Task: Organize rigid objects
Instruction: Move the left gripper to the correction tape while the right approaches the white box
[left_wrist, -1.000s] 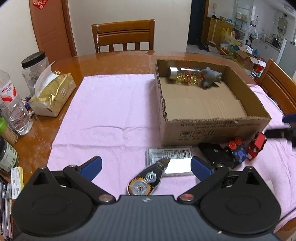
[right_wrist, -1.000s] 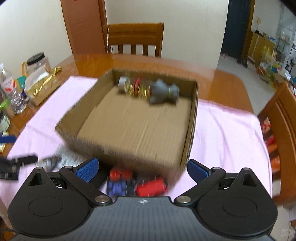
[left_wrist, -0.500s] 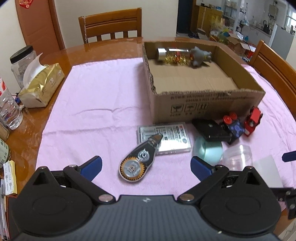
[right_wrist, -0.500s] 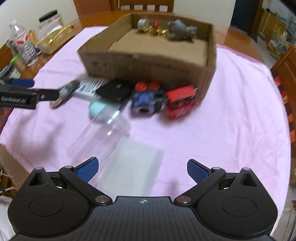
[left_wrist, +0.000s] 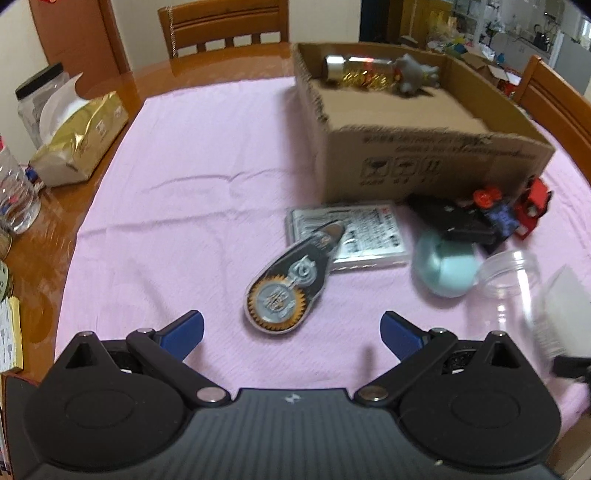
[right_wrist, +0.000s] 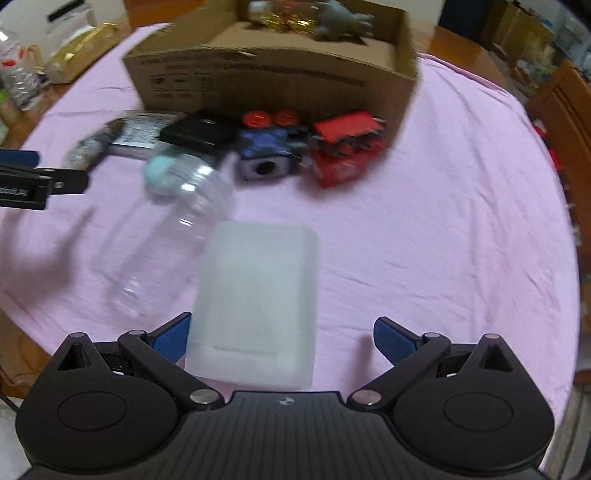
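Over on the table's left edge: a gold tissue pack (left_wrist: 79, 138), a clear jar with a black lid (left_wrist: 38, 101) and a water bottle (left_wrist: 16, 192) sit off the pink cloth (left_wrist: 192, 177), so I'd guess they're just household stuff and not part of the sort.

Left gripper: the left gripper (left_wrist: 291, 334) hangs low over the cloth, jaws spread wide with nothing in them, lined up more or less on the correction tape.

Correction tape: the correction tape (left_wrist: 291, 278) lies flat mid-cloth, its tip resting on the flat plastic case (left_wrist: 351, 234). Looks like the easiest grab for that hand.

Cardboard box: the cardboard box (left_wrist: 436, 158) sits toward the far edge and is clearly the drop-off, since a glitter tube (left_wrist: 360, 70) and a grey toy animal (left_wrist: 415, 74) already lie against its far wall.

Front of the box: a black block (right_wrist: 197, 133), a blue toy with red knobs (right_wrist: 269, 142) and a red toy (right_wrist: 347, 147) are bunched right against the box wall, waiting their turn probably.

Clear jar: an empty clear jar (right_wrist: 166, 236) lies on its side with a teal lid (right_wrist: 162, 171) at its mouth. It could roll.

Right gripper: the right gripper (right_wrist: 282, 338) has its jaws wide apart around the near end of a frosted white box (right_wrist: 258, 295), not squeezing it yet; whether the left pad touches, I can't tell.
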